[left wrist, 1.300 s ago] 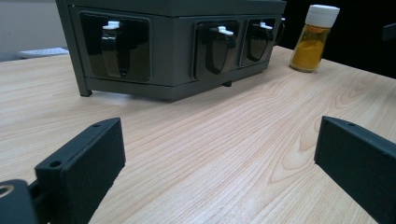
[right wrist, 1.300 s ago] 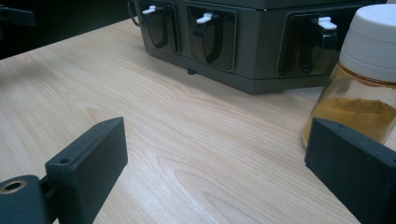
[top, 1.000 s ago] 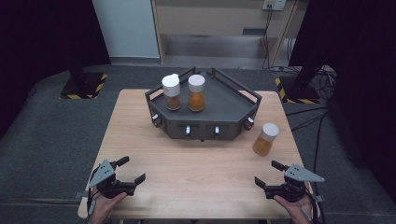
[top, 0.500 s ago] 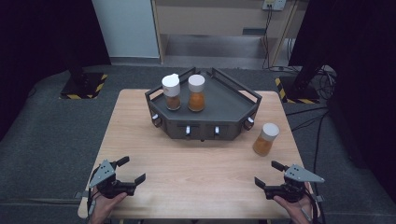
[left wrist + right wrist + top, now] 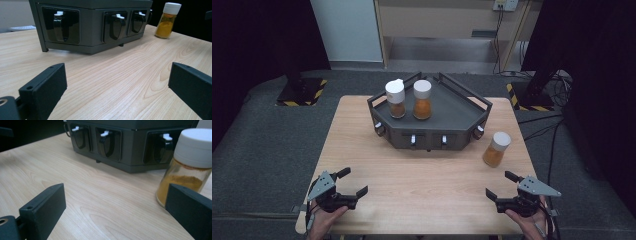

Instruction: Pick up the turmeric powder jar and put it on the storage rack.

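Nothing's grabbed yet. Both grippers, left (image 5: 346, 183) and right (image 5: 502, 185), rest at the near edge of the pale wooden desk (image 5: 432, 175), fingers wide; the right's have just opened further, nothing between them. The white-capped glass jar of orange powder (image 5: 496, 149) stands beside the dark grey angular tray (image 5: 457, 107), just ahead of the right gripper. Next I'd reach forward and close around it.

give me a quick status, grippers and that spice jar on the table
Left gripper and right gripper open, nothing held, right fingers just widened. Loose spice jar upright on table, right of rack. Path to it clear.
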Tool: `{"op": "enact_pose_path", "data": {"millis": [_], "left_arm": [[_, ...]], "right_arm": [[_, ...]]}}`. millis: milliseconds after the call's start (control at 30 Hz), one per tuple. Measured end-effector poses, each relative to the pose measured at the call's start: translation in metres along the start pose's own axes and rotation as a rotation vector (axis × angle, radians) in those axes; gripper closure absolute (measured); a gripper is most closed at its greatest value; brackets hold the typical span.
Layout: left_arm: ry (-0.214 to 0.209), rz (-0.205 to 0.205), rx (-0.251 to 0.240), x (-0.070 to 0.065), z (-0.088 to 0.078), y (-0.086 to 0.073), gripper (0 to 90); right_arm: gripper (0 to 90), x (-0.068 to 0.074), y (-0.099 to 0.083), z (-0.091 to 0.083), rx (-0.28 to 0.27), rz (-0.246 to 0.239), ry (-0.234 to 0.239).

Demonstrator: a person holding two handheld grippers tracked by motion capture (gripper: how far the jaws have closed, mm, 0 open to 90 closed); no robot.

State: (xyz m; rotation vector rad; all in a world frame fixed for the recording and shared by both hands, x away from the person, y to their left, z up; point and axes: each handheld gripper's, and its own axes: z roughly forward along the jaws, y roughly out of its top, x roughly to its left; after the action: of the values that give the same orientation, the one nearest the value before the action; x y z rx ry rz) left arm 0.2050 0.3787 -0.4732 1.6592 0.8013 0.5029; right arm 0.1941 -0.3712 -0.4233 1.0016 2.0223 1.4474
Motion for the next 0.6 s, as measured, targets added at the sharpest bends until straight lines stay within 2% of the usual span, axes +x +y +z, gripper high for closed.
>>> {"op": "enact_pose_path", "data": {"millis": [267, 600], "left_arm": [[0.002, -0.001, -0.001, 0.000, 0.000, 0.000, 0.9], [0.005, -0.002, -0.001, 0.000, 0.000, 0.000, 0.8]], "right_arm": [[1.1, 0.001, -0.001, -0.003, -0.019, 0.004, 0.007], [0.3, 0.007, 0.010, -0.015, -0.049, 0.011, -0.047]]}}
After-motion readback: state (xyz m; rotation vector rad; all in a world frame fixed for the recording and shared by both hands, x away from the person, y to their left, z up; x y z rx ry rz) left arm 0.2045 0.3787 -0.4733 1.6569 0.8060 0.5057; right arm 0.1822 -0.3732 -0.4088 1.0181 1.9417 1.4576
